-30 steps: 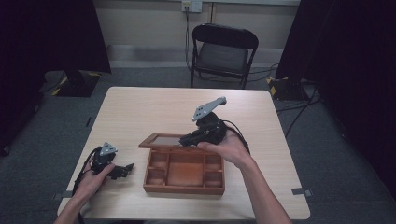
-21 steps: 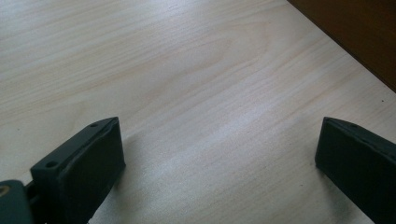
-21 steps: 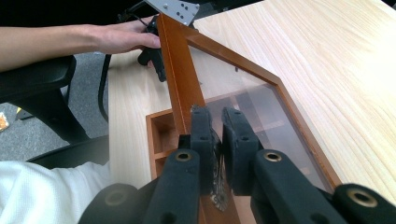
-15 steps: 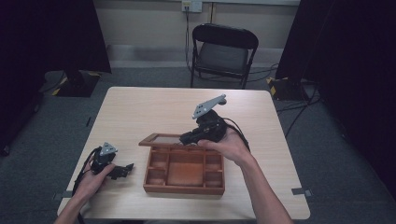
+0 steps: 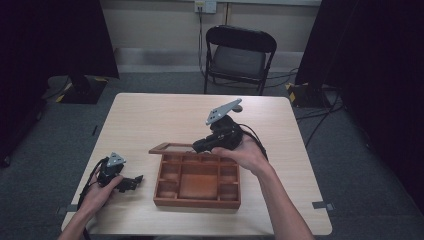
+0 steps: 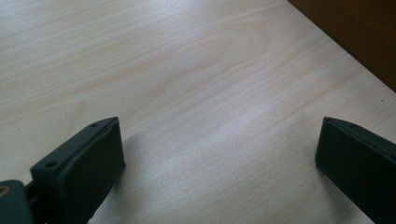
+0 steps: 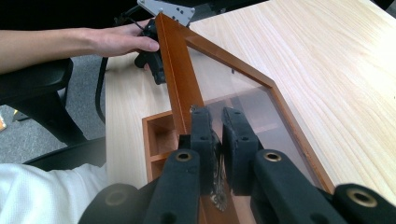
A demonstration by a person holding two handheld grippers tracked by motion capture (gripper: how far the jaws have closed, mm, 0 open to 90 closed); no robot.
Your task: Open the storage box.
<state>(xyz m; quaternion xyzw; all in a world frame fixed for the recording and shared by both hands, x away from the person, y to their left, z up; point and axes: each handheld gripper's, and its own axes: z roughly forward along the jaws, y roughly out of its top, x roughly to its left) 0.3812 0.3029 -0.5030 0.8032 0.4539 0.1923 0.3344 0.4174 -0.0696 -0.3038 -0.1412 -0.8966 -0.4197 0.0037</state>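
Holding the glass-paned lid of the wooden box part-way up is the risky bit now. The surface carries the box near its front edge, a little right of the middle, and the lid rises from the box's far side, tilted toward the far edge. The right gripper has its jaws pinched tight on the wooden frame at the lid's edge, as the right gripper view shows, with the pane just beside them.

Biggest worry, in my judgement: the box itself is held by nothing. Pushing the lid further back could drag or tip the whole box toward the far edge of the surface, since the left gripper rests on the surface near the front left corner, apart from the box, its jaws standing wide with only bare wood grain between them.

Next: the lid could drop. The grip is on a narrow strip of frame, so a slight slackening or a twist of the wrist might let it slip out and slam onto the compartments.

Smaller still: the jaws sit close to the pane, and sliding inward could put pressure on it or scratch it. Whether the hinges allow much further travel cannot be told; forcing them past a stop could strain them.
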